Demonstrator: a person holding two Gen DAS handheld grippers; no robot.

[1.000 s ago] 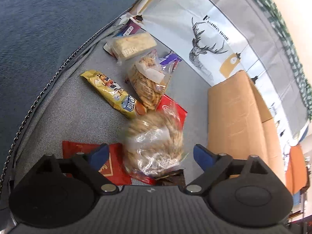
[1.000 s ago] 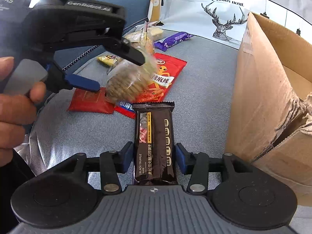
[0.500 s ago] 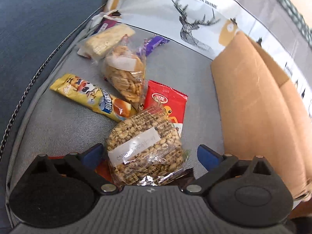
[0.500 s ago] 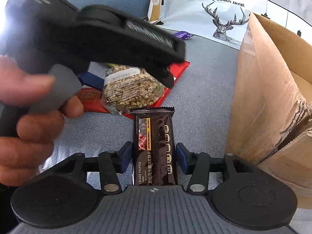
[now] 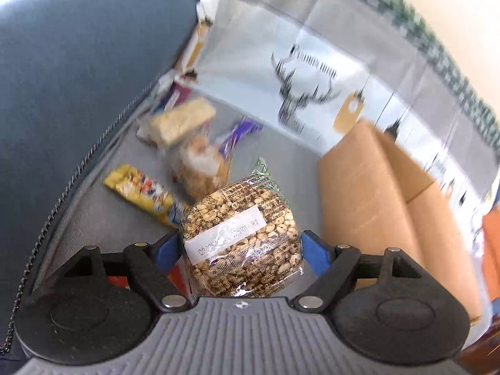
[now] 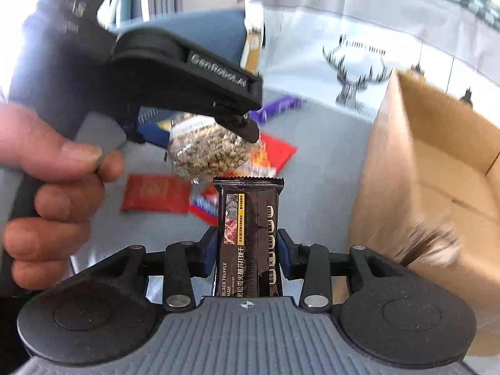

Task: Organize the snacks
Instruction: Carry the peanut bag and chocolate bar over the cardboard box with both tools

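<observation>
Holding a dark brown bar [image 6: 250, 237] tight between its blue pads, the right gripper [image 6: 247, 250] shows the clearest words: "BLACK TRUFFLE HAM" and smaller "SODA CRACKER", with Chinese letters beside them. The bar stands up out of the pads, and its bottom end is hidden behind the gripper. The left gripper [image 5: 240, 247] is clamped on a clear bag of puffed grains [image 5: 240, 240], lifted off the gray seat [image 5: 93, 218]. A white label on the bag has printed letters and numbers, partly lost in shine, ending in "R2". In the right view the left gripper's black body reads "GenRobot.AI", and a hand [image 6: 50, 193] squeezes its handle. Down on the seat lie a yellow bar [image 5: 140, 193], a bag of crackers [image 5: 200, 168], a pale bar [image 5: 181, 120], a purple pack [image 6: 278, 106] and two red packs [image 6: 156, 193]; their writing is too blurry to read. The box [image 6: 437, 172] stands open on the right, near both grippers. The deer cloth [image 5: 312, 87] behind has words too smeared to read.
</observation>
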